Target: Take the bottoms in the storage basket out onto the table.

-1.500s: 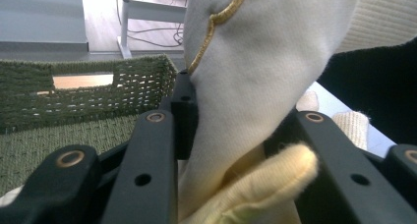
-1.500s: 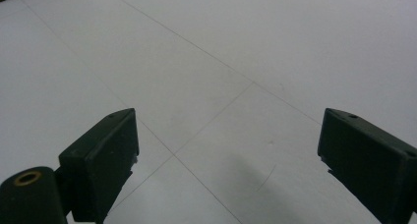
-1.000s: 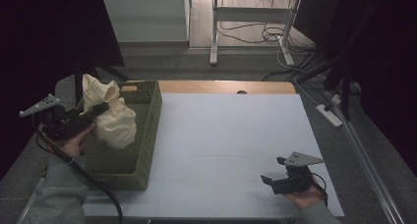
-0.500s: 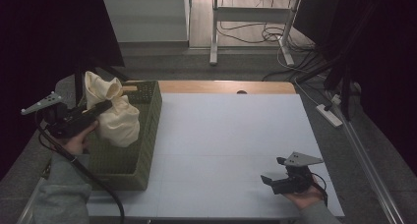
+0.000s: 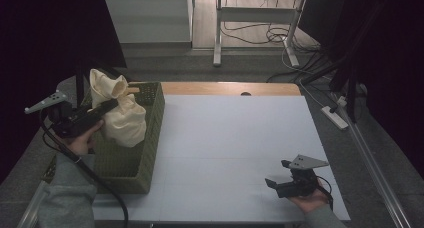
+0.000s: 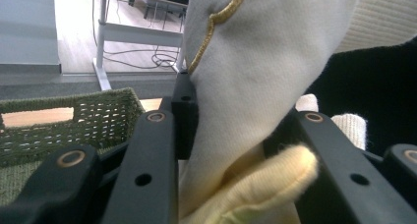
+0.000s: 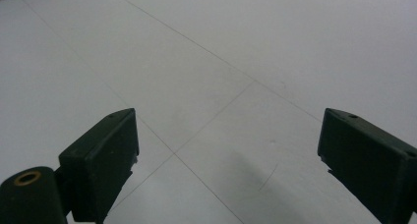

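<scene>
Left hand-held gripper clamps cream cloth over green basket, frame left; right hand-held gripper released, lower right on counter.

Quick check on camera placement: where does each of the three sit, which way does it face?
High view: above the person's side, looking forward and down on the white table; both forearms enter at the bottom, the left tool at the green basket, the right tool low on the table.
Left gripper view: rides the left tool, looking along jaws shut on the cream cloth.
Right gripper view: rides the right tool, facing bare table between open jaws.
Shared: high and left gripper views both show the cloth and the basket.
</scene>
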